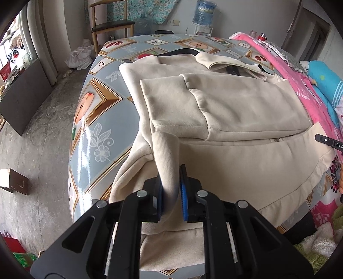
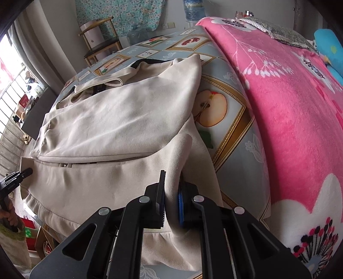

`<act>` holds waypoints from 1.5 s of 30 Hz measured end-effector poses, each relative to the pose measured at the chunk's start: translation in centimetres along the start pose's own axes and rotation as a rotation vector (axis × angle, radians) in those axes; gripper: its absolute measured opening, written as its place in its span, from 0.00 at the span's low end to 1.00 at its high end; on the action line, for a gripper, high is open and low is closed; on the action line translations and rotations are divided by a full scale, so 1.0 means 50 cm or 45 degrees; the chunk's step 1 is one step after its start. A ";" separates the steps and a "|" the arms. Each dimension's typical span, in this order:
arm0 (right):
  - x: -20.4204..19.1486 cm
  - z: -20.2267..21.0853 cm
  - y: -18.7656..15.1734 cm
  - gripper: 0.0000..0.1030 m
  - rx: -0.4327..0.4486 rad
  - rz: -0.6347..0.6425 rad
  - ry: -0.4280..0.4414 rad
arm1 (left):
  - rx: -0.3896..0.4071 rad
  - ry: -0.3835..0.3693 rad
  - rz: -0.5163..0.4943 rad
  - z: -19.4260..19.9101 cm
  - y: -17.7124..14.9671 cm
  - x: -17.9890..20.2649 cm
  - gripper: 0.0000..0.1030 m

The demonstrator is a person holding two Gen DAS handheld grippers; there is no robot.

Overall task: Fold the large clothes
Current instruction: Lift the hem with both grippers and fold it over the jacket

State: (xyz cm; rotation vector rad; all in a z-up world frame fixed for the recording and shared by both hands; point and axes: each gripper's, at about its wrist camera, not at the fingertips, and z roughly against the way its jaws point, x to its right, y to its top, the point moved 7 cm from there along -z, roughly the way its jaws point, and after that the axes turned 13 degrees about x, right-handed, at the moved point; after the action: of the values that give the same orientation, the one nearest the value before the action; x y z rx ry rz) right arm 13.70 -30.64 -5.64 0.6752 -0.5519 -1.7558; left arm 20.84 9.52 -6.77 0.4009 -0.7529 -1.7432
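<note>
Lying partly folded on the table (image 1: 100,120), a large cream hooded sweatshirt (image 1: 235,111) is seen with both sleeves laid across its front and its ribbed hem hanging over the near edge. The table is covered with a glossy blue-grey cloth printed with fruit pictures. The left gripper (image 1: 171,188) is clamped on a raised fold of ribbed hem (image 1: 167,154) at the garment's left near corner, the fabric being pinched between the blue pads. The right gripper (image 2: 172,199) is likewise closed on a raised fold of the ribbed hem (image 2: 178,163) at the right near corner, beside a printed apple on the cloth. A pink flowered blanket (image 2: 289,111) is spread just beside the table on the right. A wooden chair (image 1: 111,25) and a water bottle (image 1: 203,12) are seen by the far wall.
</note>
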 end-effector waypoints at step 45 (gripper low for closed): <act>-0.046 0.109 0.006 0.07 0.229 0.176 -0.128 | 0.252 0.078 -0.055 0.121 0.004 0.047 0.05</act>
State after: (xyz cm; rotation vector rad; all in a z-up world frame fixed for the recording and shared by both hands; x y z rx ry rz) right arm 10.66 -28.37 -1.08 0.6592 -0.8148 -1.6297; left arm 16.56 8.99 -1.95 0.6057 -0.8810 -1.6940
